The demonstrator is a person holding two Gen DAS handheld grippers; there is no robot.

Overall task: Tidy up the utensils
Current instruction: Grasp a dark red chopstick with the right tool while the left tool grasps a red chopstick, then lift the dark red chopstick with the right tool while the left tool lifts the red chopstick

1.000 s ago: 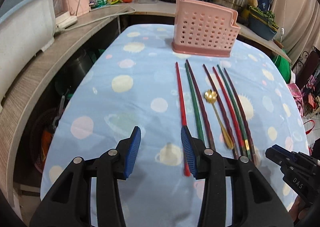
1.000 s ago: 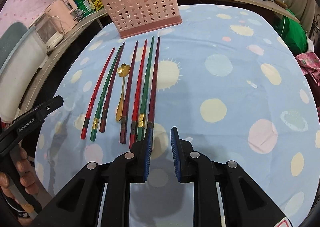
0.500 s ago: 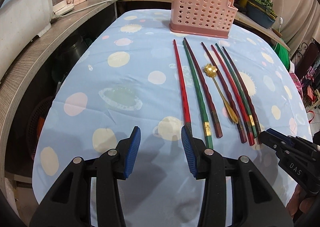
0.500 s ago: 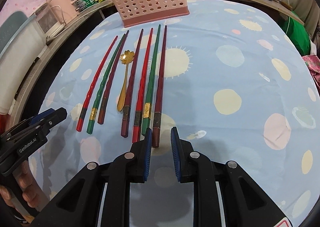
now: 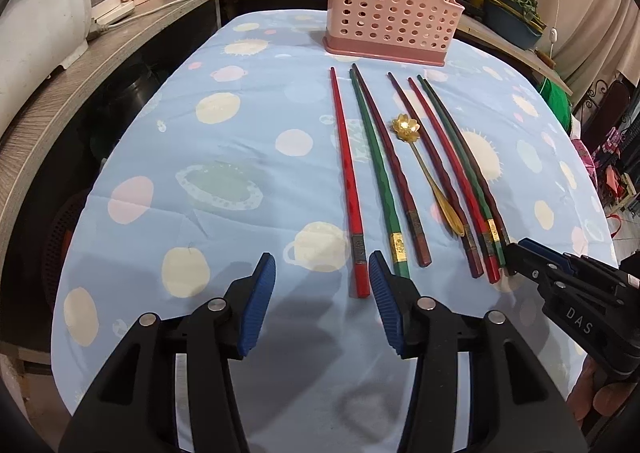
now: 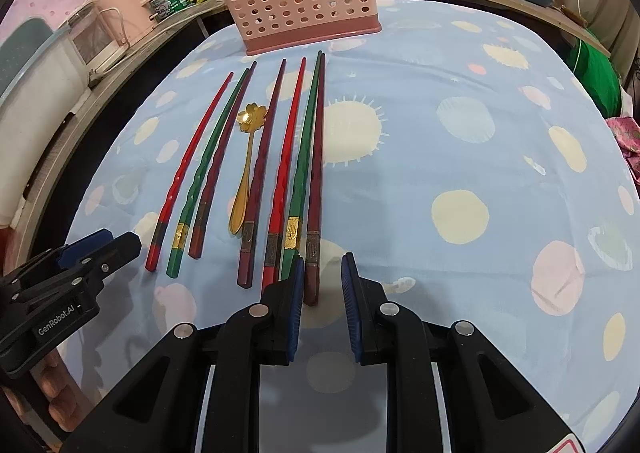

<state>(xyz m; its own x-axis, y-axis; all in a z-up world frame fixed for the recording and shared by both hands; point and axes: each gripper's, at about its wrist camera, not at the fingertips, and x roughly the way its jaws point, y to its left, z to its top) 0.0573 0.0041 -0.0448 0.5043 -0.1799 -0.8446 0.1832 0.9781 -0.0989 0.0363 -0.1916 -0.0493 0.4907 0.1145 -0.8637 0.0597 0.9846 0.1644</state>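
Six chopsticks and a little gold spoon (image 5: 424, 169) lie in a tidy row on the blue spotted surface (image 5: 240, 157), thin ends toward the pink perforated holder (image 5: 390, 11) standing at the far end; none of this row has gone into it yet. The trouble I can see coming is crowding: the sticks lie nearly touching, so a jaw coming down on one could nudge its neighbour askew or catch two at once, and they are smooth and slender enough to swivel or slip out of a pinch taken so near the butt end. The left gripper (image 5: 322, 305) hangs tilted steeply down over the near edge, its jaws opening with nothing between them; the red chopstick (image 5: 347, 181) at the left end of the row ends just ahead of its right-hand pad. The right gripper (image 6: 320, 303) is pitched down just as steeply over the other end of the row, its jaws set narrowly apart, not pinching anything, with the butt of the dark maroon chopstick (image 6: 316, 173) lying just ahead of the gap and the green chopstick (image 6: 300, 169) snug beside it. A few fingers of the person's hand (image 6: 48, 397) show beneath the left tool.
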